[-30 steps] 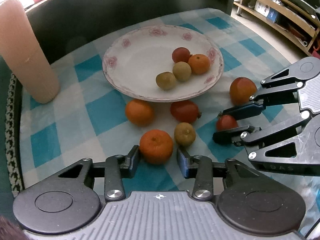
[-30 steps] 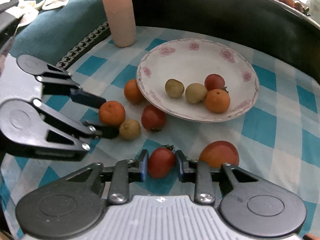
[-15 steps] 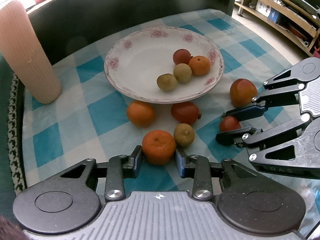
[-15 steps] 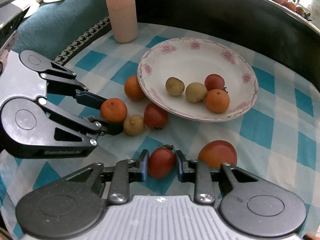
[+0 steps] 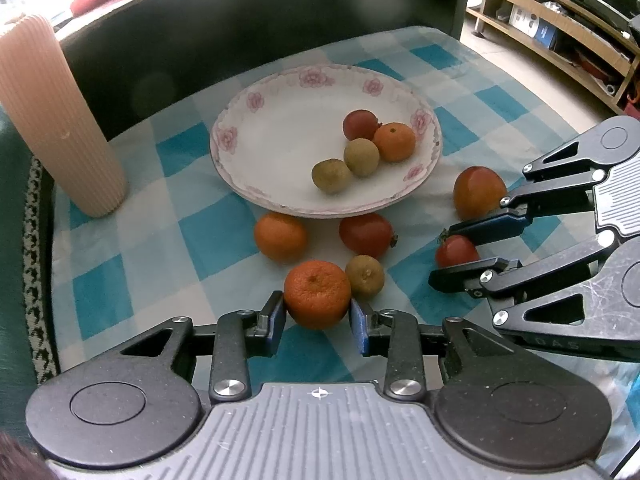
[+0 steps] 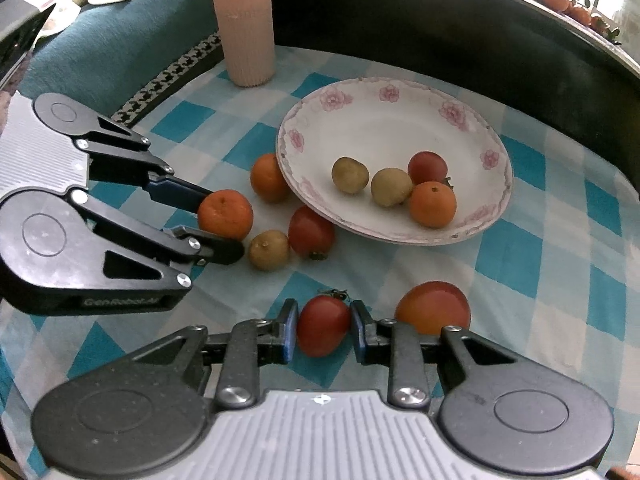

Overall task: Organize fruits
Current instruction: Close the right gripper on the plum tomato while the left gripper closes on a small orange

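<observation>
A white floral plate (image 5: 280,120) (image 6: 400,120) holds several small fruits: two green-brown ones, a red one and an orange. My left gripper (image 5: 318,316) (image 6: 222,216) is shut on a mandarin (image 5: 317,294) low over the checked cloth. My right gripper (image 6: 324,330) (image 5: 456,252) is shut on a small red tomato (image 6: 322,330) (image 5: 456,250). Loose on the cloth lie another mandarin (image 5: 281,236), a red tomato (image 5: 366,234), a green-brown fruit (image 5: 365,277) and an orange-red fruit (image 5: 478,192) (image 6: 434,306).
A tall ribbed pink cylinder (image 5: 56,128) (image 6: 244,20) stands at the cloth's far left corner. A dark raised rim (image 5: 240,32) runs behind the plate. A teal cushion (image 6: 112,40) lies beyond the cloth. Wooden shelves (image 5: 560,28) stand to the right.
My left gripper moved forward around the mandarin and closed on it. My right gripper stays shut on the red tomato; both views rose slightly.
</observation>
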